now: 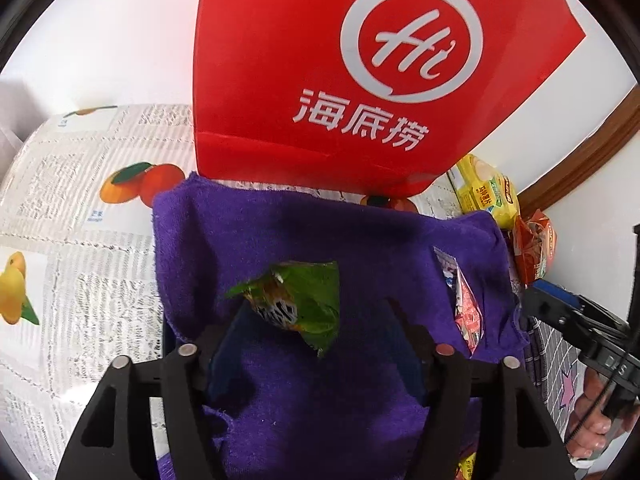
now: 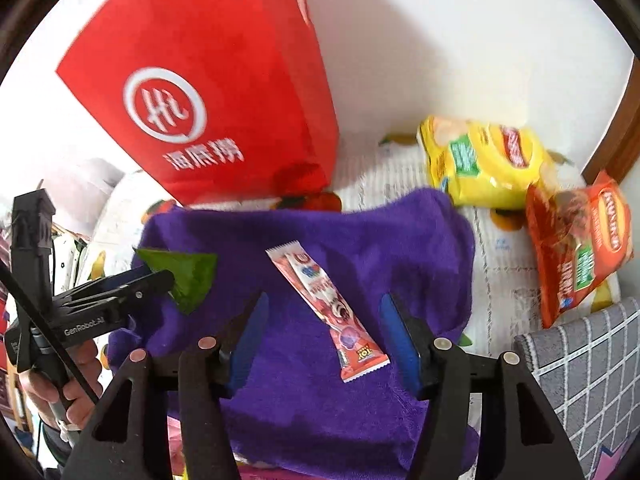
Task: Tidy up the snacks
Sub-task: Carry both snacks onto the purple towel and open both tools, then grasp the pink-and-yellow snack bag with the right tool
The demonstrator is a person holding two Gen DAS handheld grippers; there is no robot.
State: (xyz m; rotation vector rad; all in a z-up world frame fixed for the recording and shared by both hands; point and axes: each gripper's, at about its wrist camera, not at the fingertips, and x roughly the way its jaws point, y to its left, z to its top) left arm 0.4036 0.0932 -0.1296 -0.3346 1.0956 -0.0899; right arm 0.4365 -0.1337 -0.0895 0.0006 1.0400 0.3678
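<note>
A purple towel is spread on the table. On it lies a green snack packet between the fingers of my left gripper. The packet sits close to the left finger, and the right finger stands clear of it. In the right wrist view this left gripper shows at the left with the green packet at its tip. A red stick-shaped snack lies flat on the towel between the blue pads of my right gripper, untouched. Both grippers are open.
A tall red paper bag stands behind the towel. A yellow chip bag and an orange-red chip bag lie at the right on the fruit-print tablecloth. A grey checked cushion borders the right edge.
</note>
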